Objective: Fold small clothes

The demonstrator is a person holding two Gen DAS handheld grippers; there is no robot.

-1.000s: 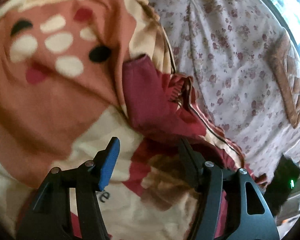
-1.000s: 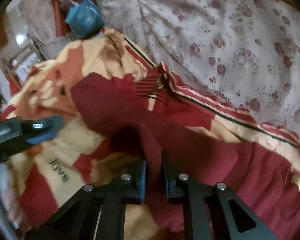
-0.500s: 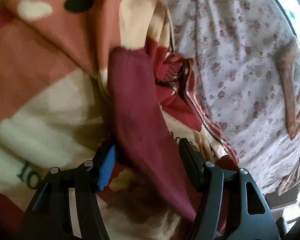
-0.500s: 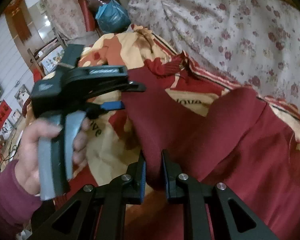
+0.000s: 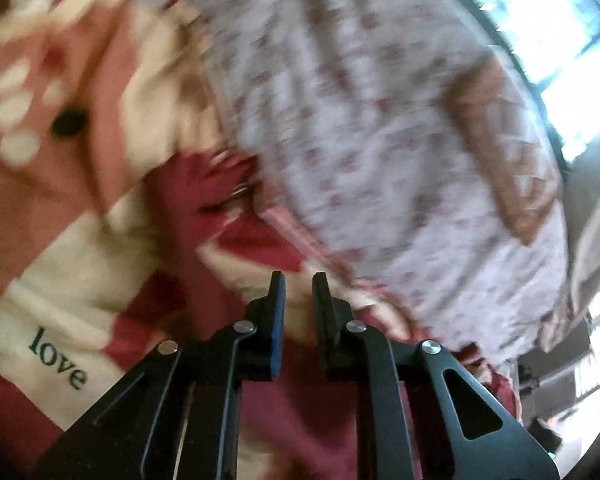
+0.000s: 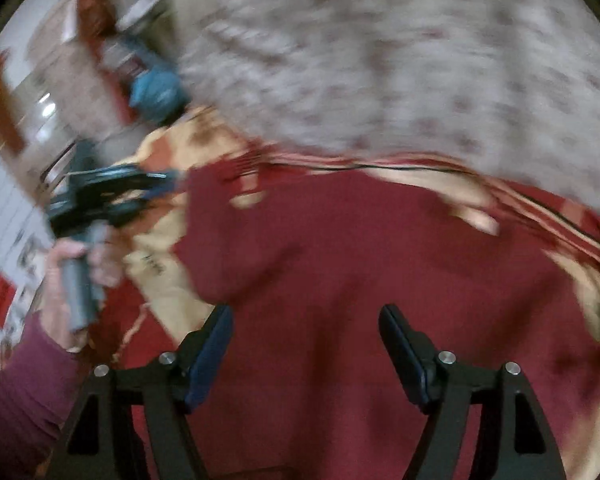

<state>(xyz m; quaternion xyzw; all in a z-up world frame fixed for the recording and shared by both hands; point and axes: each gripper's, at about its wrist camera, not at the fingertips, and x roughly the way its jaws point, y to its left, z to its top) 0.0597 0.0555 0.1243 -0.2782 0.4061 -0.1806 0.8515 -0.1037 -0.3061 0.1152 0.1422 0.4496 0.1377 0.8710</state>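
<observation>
Handover, recorded since the earlier frames: your right gripper (image 6: 306,354), then clamped on a fold of the dark red garment (image 6: 360,272), now has its jaws swinging apart with nothing pressed between the pads, the cloth lying loose beneath and ahead of them. Your left gripper (image 5: 298,304), wide before with the red sleeve hanging between its fingers, has its jaws closing to a narrow slit; in the left wrist view that slit looks empty, though blur leaves it unclear whether a thin edge of fabric is caught lower down. Item, task garment: dark red, spread across the patterned blanket (image 5: 80,288), filling the lower middle of the right wrist view, its striped trim (image 6: 512,196) running along the far edge. Item, blanket: cream, salmon and red patches, the word "love" printed near the left jaws. Item, floral bedsheet (image 5: 380,120): pale, beyond both. Item, your left hand (image 6: 74,276) with its maroon sleeve (image 6: 16,392), seen at the left of the right wrist view, gripping the handle. Reading for the task: one fold pass appears to have been laid and let go; the garment likely needs a fresh pinch before the next fold.
</observation>
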